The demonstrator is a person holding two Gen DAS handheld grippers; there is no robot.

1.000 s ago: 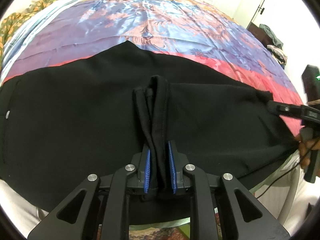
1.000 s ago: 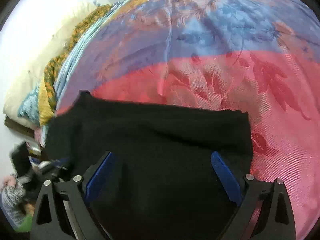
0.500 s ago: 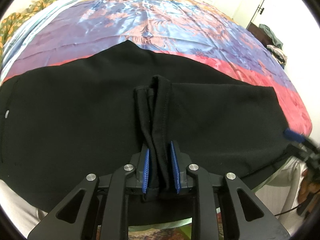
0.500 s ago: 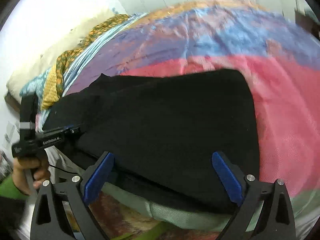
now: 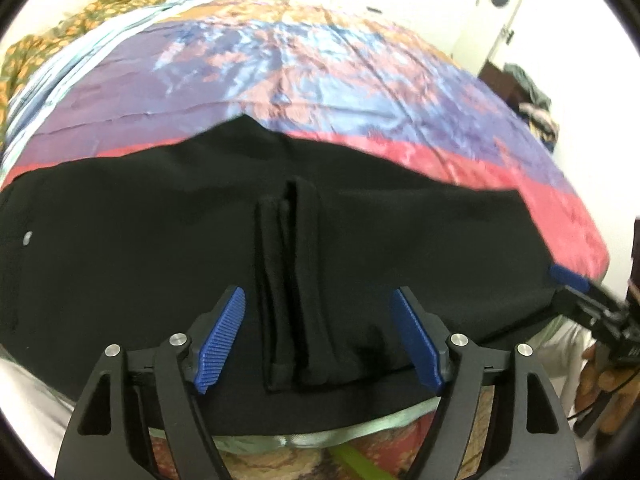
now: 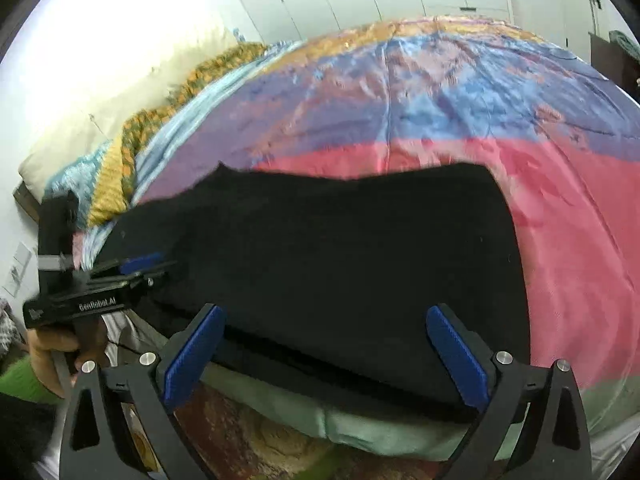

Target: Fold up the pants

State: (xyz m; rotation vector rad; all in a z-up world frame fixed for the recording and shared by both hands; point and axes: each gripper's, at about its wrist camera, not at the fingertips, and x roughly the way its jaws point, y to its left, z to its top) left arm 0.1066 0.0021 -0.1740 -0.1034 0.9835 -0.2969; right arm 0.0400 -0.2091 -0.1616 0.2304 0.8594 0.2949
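Note:
Black pants (image 5: 160, 240) lie flat along the near edge of the bed, folded over on themselves. A narrow bunched ridge of the fabric (image 5: 292, 280) stands up in front of my left gripper (image 5: 320, 340), which is open with its blue pads on either side of the ridge. The pants also fill the right wrist view (image 6: 340, 260). My right gripper (image 6: 328, 356) is open and empty, just off the bed edge near the pants' hem end. The left gripper shows at the left of the right wrist view (image 6: 136, 268).
The bed has a shiny bedspread in red, blue and purple bands (image 5: 320, 80). A cream pillow (image 6: 120, 92) and yellow patterned cloth (image 6: 160, 120) lie at the head. Dark furniture with clothes (image 5: 528, 92) stands by the wall. The mattress side (image 6: 360, 420) drops below the pants.
My left gripper has opened and let go of the bunched ridge of pants. My right gripper, open throughout, has pulled back off the pants to the bed edge.

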